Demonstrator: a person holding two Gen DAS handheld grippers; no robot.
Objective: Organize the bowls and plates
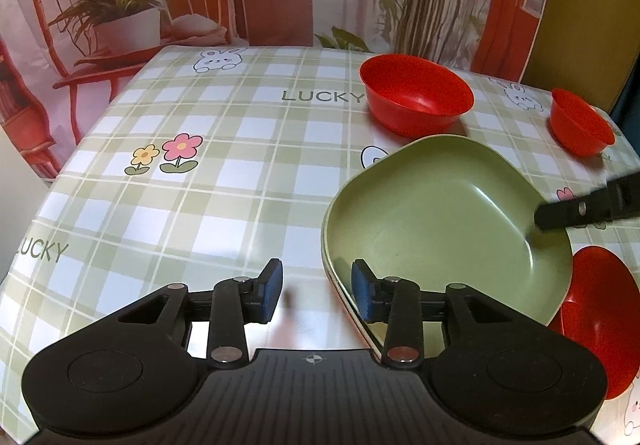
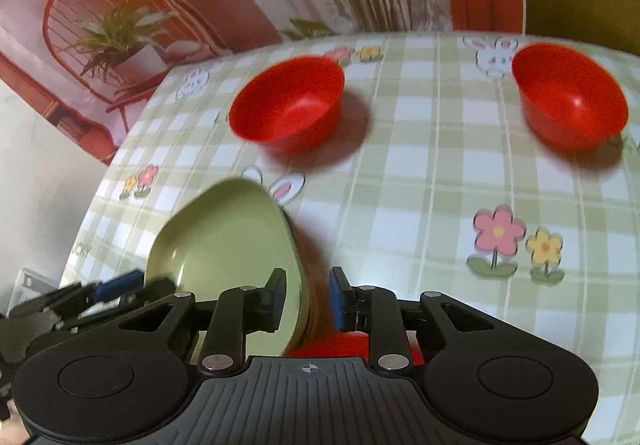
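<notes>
The left gripper (image 1: 317,291) has its jaws parted, straddling the near-left rim of the green plate (image 1: 432,229) without pressing on it: one blue pad sits over the cloth outside the rim, the other just inside. The plate looks like a stack of two, a second rim line showing under the first, and it lies toward the near right part of the table (image 1: 200,205), between the near edge and the red bowls. It reads as stiff, smooth, glossy ware, likely light but slippery, so the thin raised rim is the sensible place to pinch, with pads square across it. The right gripper (image 2: 307,295) is likewise released, its jaws either side of the plate's right rim, no pad visibly clamped. Under that edge a red dish (image 1: 600,321) pokes out, partly covered, so the plate may rock. Farther back stand the middle bowl (image 2: 286,103) and, by the far right corner, the right bowl (image 2: 570,97), both upright, deep, thin-walled and well apart; each is best taken by its lip.
</notes>
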